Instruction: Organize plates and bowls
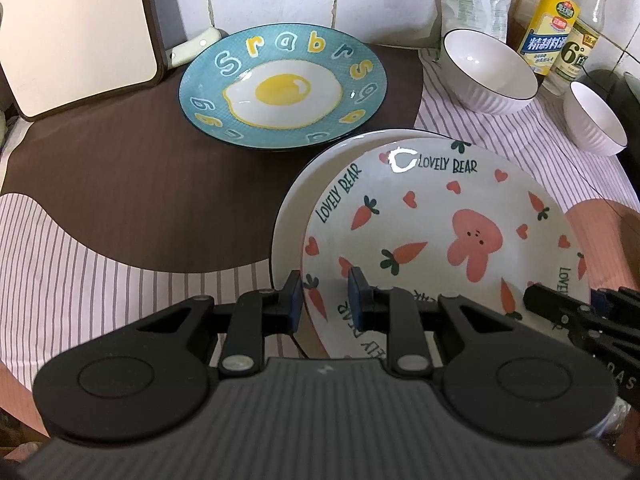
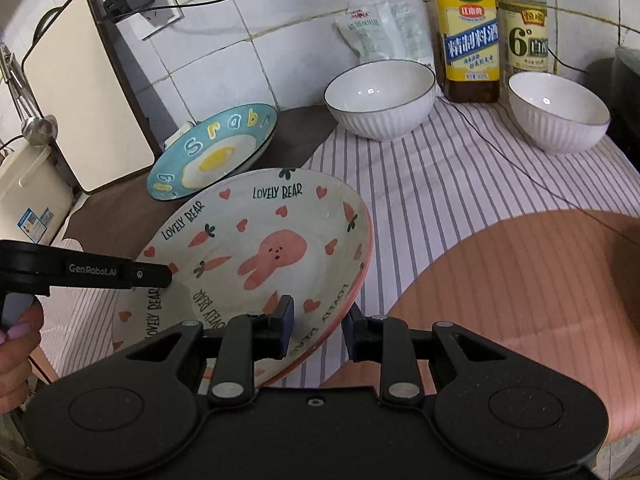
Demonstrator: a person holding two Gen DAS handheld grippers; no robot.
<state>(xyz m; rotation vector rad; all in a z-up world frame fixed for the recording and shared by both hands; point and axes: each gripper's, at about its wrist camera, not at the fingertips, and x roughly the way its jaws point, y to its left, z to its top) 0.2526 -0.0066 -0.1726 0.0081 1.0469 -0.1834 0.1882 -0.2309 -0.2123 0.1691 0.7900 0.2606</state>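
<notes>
Presently the rabbit plate (image 2: 256, 256) sits at table (image 2: 460, 200) centre, both claws straddling opposite rims: left claw (image 1: 325, 300) at nine o'clock, right claw (image 2: 319, 330) at five, neither clenched, apparently steadying it for lifting.

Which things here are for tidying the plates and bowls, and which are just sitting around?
For the job:
- bunny plate, with the left gripper and right gripper at its rim
- egg plate
- two white bowls

Just sitting around:
- sauce bottles
- white packet
- cutting board
</notes>
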